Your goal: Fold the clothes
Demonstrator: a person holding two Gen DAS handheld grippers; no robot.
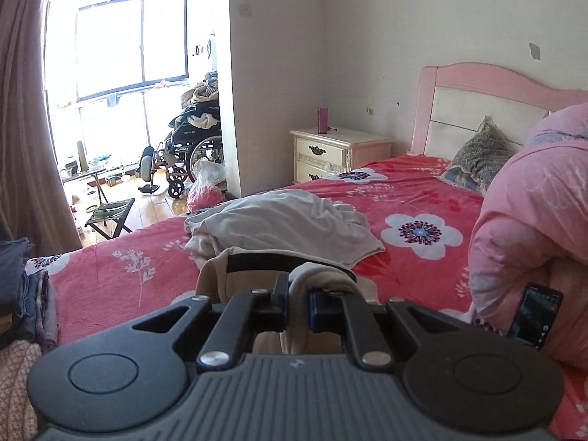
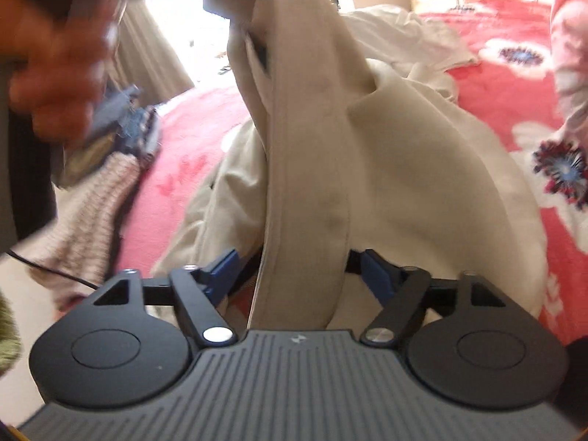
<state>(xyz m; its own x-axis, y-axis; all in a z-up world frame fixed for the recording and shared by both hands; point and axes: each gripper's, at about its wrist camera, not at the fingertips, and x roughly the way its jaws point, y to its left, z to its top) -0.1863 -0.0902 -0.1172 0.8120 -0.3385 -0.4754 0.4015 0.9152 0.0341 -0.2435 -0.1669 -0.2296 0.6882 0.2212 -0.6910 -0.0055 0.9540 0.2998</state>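
A beige garment (image 1: 235,275) with a black band lies bunched on the red floral bed (image 1: 128,294). My left gripper (image 1: 298,299) is shut on a fold of it. In the right wrist view the same beige garment (image 2: 404,154) is lifted, and a long strip of it hangs down from a dark shape at the top edge. That strip passes between the spread fingers (image 2: 224,275) of my right gripper (image 2: 299,273), which is open, and the pads stand clear of the cloth. A second, white garment (image 1: 286,224) lies crumpled further back on the bed.
A rolled pink quilt (image 1: 533,202) fills the right side, with a phone (image 1: 533,316) leaning on it. A pile of folded clothes (image 1: 22,286) sits at the left edge. A pillow (image 1: 477,158), nightstand (image 1: 338,154) and wheelchair (image 1: 191,150) lie beyond. A blurred hand (image 2: 55,73) is at left.
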